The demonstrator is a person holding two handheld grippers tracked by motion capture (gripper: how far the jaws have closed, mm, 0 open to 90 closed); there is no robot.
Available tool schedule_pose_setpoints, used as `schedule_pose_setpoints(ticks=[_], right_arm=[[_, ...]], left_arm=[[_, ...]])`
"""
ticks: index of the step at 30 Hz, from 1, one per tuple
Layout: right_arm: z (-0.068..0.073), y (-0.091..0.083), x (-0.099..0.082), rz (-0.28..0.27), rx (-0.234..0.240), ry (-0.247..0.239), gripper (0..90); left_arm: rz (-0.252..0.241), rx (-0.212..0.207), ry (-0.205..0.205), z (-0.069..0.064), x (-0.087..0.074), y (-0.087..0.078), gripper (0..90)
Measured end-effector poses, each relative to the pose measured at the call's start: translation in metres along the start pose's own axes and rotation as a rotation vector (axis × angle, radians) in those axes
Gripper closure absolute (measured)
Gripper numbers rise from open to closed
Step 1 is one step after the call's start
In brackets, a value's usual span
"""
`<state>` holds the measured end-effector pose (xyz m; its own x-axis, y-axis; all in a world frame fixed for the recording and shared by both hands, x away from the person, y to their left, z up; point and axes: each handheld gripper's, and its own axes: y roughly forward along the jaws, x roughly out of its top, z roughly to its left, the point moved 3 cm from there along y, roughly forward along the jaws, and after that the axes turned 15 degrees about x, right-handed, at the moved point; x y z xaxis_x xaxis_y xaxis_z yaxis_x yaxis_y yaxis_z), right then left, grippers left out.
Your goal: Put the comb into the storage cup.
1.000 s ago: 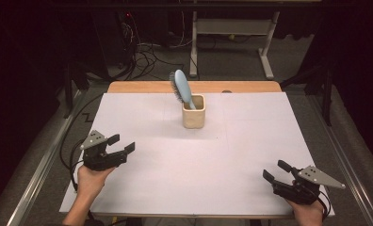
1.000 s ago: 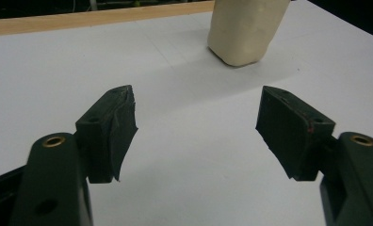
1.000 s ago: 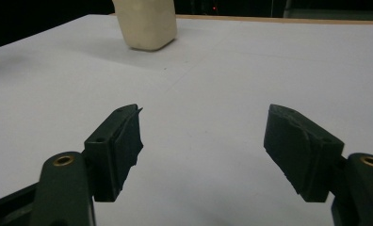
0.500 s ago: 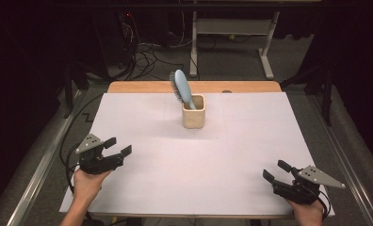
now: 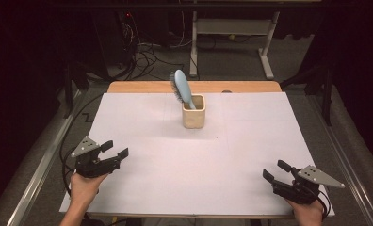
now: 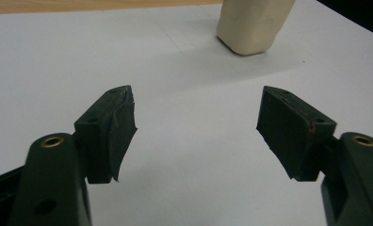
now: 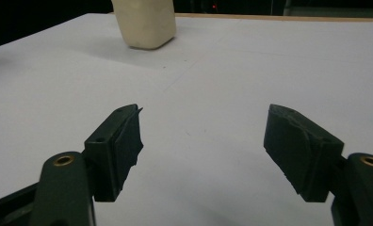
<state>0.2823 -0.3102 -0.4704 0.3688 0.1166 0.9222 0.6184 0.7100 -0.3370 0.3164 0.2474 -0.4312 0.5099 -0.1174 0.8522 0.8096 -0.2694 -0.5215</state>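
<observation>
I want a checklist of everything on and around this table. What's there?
Surface: white sheet covering a wooden table, bare wood at the far edge.
Job's things: light blue hairbrush standing head-up, leaning left, in a cream cup.
Clutter: nothing seen.
Grippers: left gripper near the left edge, jaws open and empty; right gripper near the right front corner, jaws open and empty; both far from the cup.
Cables: a black cable trails from the left gripper; tangled cables on the floor behind.
Surroundings: dark room, grey floor, white desk frame behind.
</observation>
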Motion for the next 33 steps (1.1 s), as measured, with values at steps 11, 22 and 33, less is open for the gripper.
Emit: schedule_pose_setpoints(ticks=[11, 22, 33], right_arm=[[0.000, 0.000, 0.000, -0.001, 0.000, -0.004, 28.5], [0.000, 0.000, 0.000, -0.001, 0.001, -0.004, 28.5], [0.001, 0.000, 0.000, 0.000, 0.000, -0.006, 28.7]], left_arm=[[0.000, 0.001, 0.018, 0.000, -0.004, 0.000, 28.9], [0.003, 0.010, 0.000, 0.004, -0.012, 0.001, 29.0], [0.006, 0.012, -0.016, 0.007, -0.019, 0.003, 29.3]])
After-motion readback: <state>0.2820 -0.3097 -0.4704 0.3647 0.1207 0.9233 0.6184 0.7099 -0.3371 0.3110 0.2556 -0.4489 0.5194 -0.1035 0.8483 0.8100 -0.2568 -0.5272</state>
